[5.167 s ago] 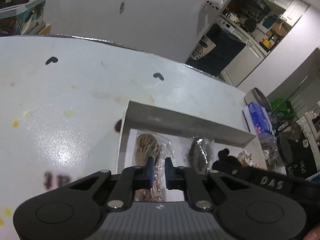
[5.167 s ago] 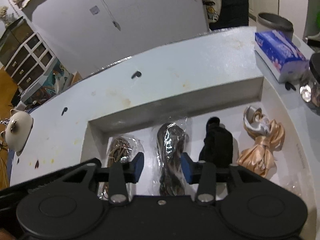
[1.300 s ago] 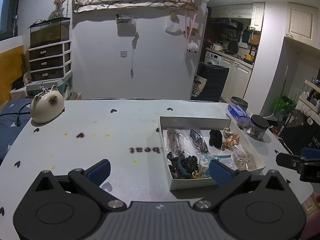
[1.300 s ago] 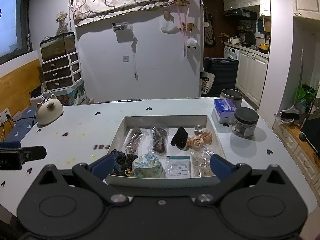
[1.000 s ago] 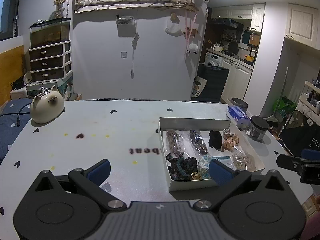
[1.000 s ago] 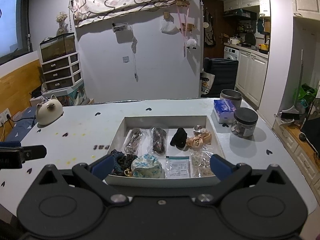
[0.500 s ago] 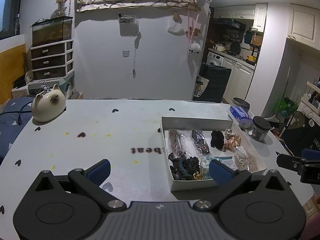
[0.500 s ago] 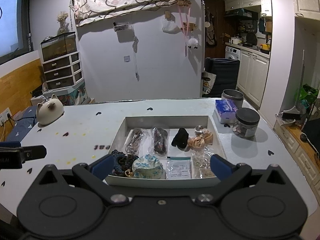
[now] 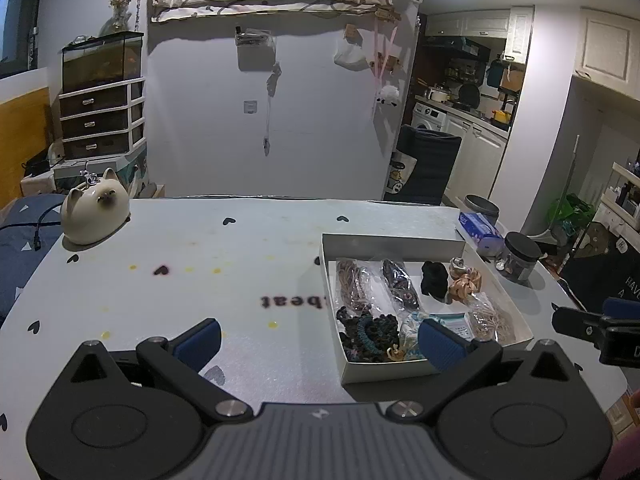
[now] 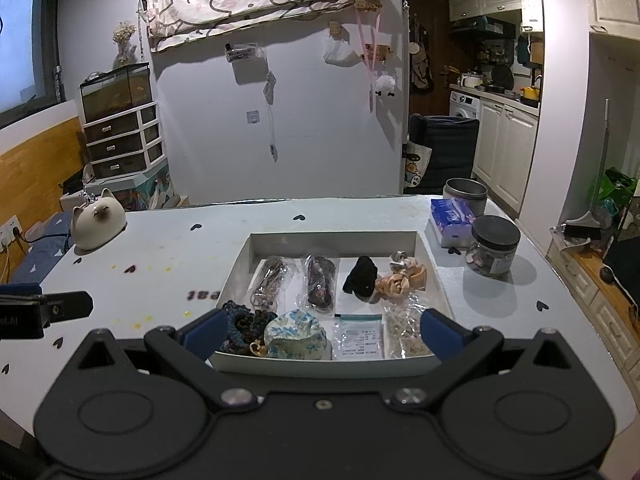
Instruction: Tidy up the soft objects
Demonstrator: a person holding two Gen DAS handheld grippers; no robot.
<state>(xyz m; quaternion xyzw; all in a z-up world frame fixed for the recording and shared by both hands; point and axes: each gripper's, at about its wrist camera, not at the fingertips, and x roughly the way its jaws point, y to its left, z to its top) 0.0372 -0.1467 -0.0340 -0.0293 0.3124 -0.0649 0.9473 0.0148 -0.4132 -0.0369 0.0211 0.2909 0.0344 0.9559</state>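
1. The table [image 9: 168, 280] has "beat" printed on it in dark letters, upside down from the left wrist view, just at 9 o'clock of the white tray [image 9: 384, 366]. The right wrist view only catches "eat".
2. A dark item [image 9: 612, 280] at the 3 o'clock edge of the left view shows white letters "HAVE" with an "A" under it, rest cut off.
3. The small packet [image 10: 358, 336] in the tray has print, too tiny to read.
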